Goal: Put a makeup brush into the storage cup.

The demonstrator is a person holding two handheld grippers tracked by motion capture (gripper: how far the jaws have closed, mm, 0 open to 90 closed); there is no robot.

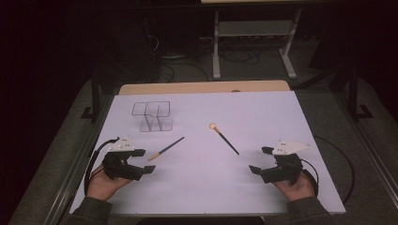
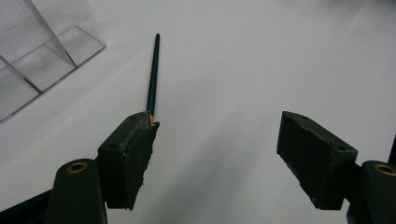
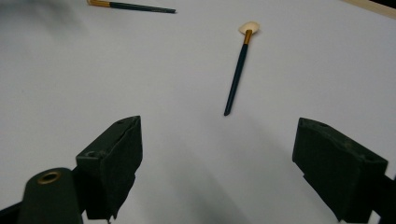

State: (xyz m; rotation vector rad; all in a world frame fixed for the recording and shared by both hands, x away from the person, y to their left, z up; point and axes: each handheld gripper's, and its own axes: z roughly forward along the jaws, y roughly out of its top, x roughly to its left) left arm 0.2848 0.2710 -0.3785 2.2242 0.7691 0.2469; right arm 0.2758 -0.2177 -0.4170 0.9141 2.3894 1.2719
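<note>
From the high view I see my left gripper at the near left of the white table, its jaws spread wide and holding nothing. In the left gripper view the same gripper looks along its two black jaws, and the gold end of the thin brush lies just at the tip of the left-hand jaw; I cannot tell whether the two touch. From above, this thin brush lies flat just right of my left gripper, its dark handle running away towards the far right. Behind it, near the far left of the table, stands the clear organiser, an upright box of see-through compartments, well apart from both grippers; its corner also appears in the left gripper view. Near the table's middle lies the fan brush, pale head to the far side and handle tip towards my right gripper. That gripper also stands spread and empty, the fan brush lying ahead of it, apart from both jaws.
</note>
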